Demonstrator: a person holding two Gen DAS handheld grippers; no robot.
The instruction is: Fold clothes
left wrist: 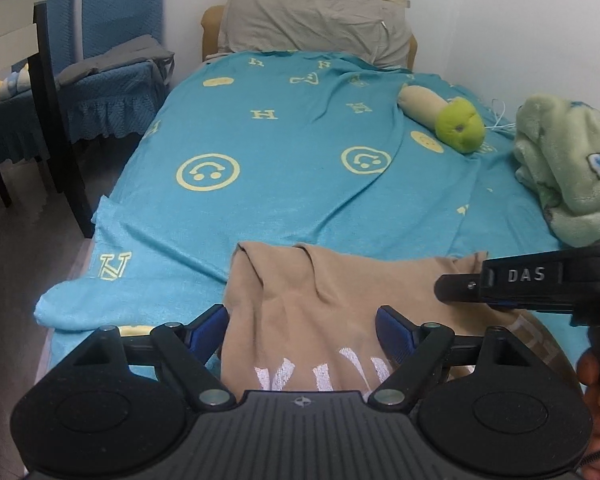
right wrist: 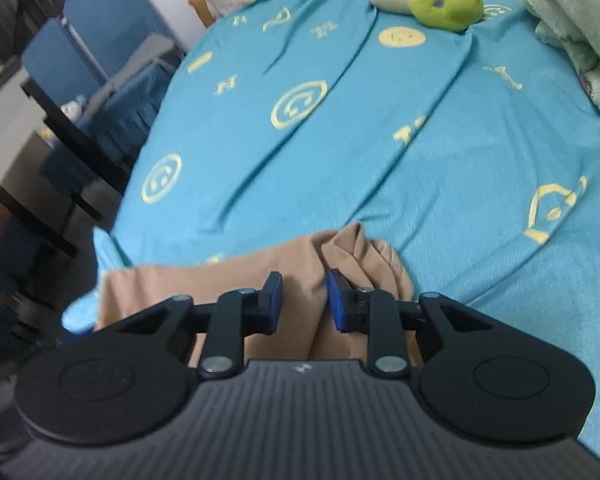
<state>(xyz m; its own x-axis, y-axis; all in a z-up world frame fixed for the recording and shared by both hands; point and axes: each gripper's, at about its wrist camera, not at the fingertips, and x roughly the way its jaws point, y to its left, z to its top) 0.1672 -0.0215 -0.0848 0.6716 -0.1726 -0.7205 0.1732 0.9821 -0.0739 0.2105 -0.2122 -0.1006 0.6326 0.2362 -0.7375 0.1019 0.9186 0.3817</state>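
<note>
One tan garment (left wrist: 300, 300) with unreadable white lettering is spread on the bed (left wrist: 284, 184). Left tongs (left wrist: 302, 330) are held wide open, empty; right tongs (right wrist: 304, 296), marked "DAS", are narrowly parted around a fold.

"DAS" on right tongs (left wrist: 526, 275); "H", "N" letters on teal bedspread (left wrist: 284, 208).

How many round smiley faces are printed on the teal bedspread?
3 in the left wrist view: one mid-left, one centre-right, one partly hidden beside the green plush toy. Folds may hide more.
</note>
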